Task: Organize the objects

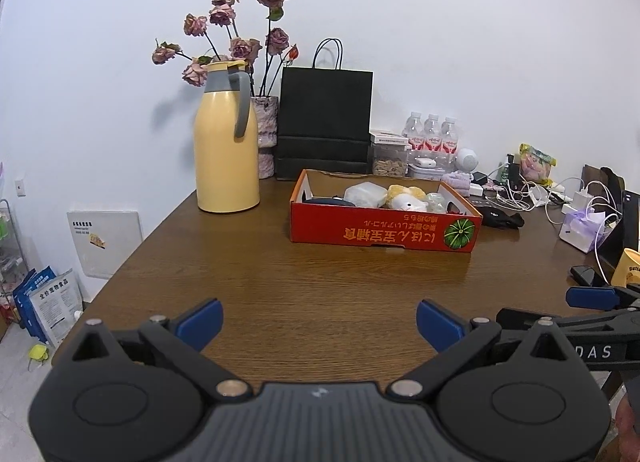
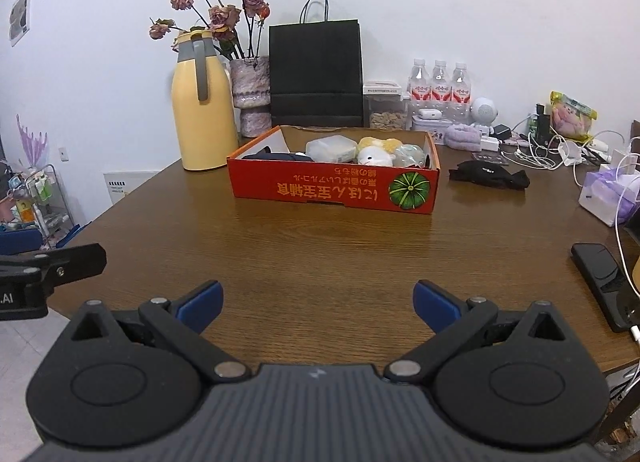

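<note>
A red cardboard box point(image 1: 384, 232) point(image 2: 332, 190) stands in the middle of the brown wooden table point(image 1: 304, 290) point(image 2: 320, 254). It holds a white pouch point(image 2: 331, 148), a plush toy point(image 2: 376, 156), a dark item point(image 2: 276, 157) and a pale wrapped item point(image 2: 410, 154). A black cloth point(image 2: 488, 176) point(image 1: 502, 218) lies right of the box. My left gripper point(image 1: 320, 324) is open and empty above the near table edge. My right gripper point(image 2: 318, 304) is open and empty, beside the left one.
A yellow thermos jug point(image 1: 226, 138) point(image 2: 202, 102), a flower vase point(image 2: 250, 92) and a black paper bag point(image 2: 316, 70) stand behind the box. Water bottles point(image 2: 440, 82), chargers and cables point(image 2: 560, 146), a tissue pack point(image 2: 608, 194) and a black phone point(image 2: 604, 282) crowd the right side.
</note>
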